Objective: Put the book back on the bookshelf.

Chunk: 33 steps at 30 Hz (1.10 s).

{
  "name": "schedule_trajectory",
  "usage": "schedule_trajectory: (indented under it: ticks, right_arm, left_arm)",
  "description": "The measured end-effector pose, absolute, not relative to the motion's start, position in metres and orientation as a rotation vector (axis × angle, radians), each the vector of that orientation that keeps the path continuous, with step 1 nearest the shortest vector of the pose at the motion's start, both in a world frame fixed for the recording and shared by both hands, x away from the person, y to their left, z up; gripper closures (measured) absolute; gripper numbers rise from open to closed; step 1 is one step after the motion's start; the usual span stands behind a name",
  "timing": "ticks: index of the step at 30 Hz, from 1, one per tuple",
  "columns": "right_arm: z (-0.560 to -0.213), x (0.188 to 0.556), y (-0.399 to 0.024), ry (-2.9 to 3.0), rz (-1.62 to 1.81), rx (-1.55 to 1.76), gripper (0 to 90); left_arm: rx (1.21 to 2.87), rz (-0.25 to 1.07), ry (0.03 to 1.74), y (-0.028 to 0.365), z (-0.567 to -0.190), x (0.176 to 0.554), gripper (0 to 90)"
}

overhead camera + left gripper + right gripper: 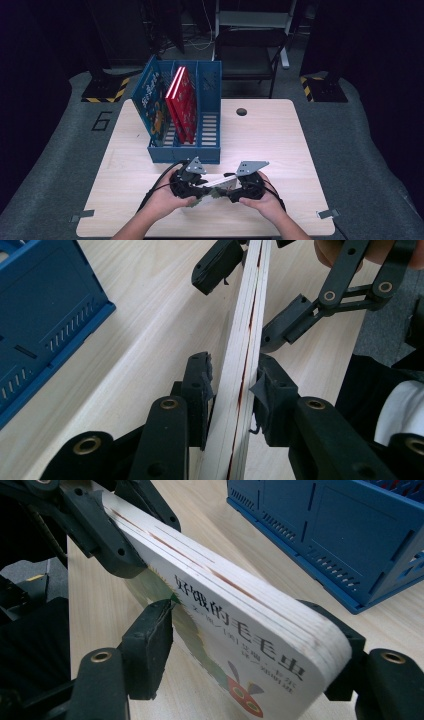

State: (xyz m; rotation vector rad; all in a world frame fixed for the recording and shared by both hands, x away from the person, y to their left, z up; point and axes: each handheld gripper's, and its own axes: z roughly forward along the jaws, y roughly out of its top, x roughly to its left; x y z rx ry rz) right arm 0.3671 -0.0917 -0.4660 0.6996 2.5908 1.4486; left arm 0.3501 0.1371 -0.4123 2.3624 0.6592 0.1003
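Observation:
A white board book (pixel 218 188) with a caterpillar cover and Chinese title (pixel 235 625) is held low over the table's front, between both grippers. My left gripper (pixel 201 191) is shut on one end, its jaws pressing both covers beside the page edge (pixel 245 340). My right gripper (pixel 229 192) is shut on the rounded opposite end, one jaw on the cover and one behind the book. In the left gripper view my left gripper (pixel 232 390) is near, and the right gripper's fingers (pixel 287 330) clamp the book farther along. In its own view my right gripper (pixel 250 650) holds that end.
A blue three-slot file rack (pixel 185 153) stands just beyond the grippers, with a blue book (pixel 152 102) leaning in its left slot and a red book (pixel 182 102) in the middle one. The wooden table (pixel 270 145) has a cable hole (pixel 241 111). A black chair (pixel 250 50) stands behind.

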Motion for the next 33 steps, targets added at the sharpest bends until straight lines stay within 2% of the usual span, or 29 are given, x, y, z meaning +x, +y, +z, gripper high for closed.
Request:
schedule_trajectory:
  ticks: [12,33]
  right_arm:
    - [-0.465,0.37,-0.102,2.561,1.463,0.73,33.9]
    - [-0.465,0.373,-0.113,2.519,1.46,0.79,34.2]
  left_arm:
    - [2.393,0.077,0.684,0.133,-0.41,0.35,76.5]
    - [2.302,0.085,0.882,0.146,-0.402,0.361,76.9]
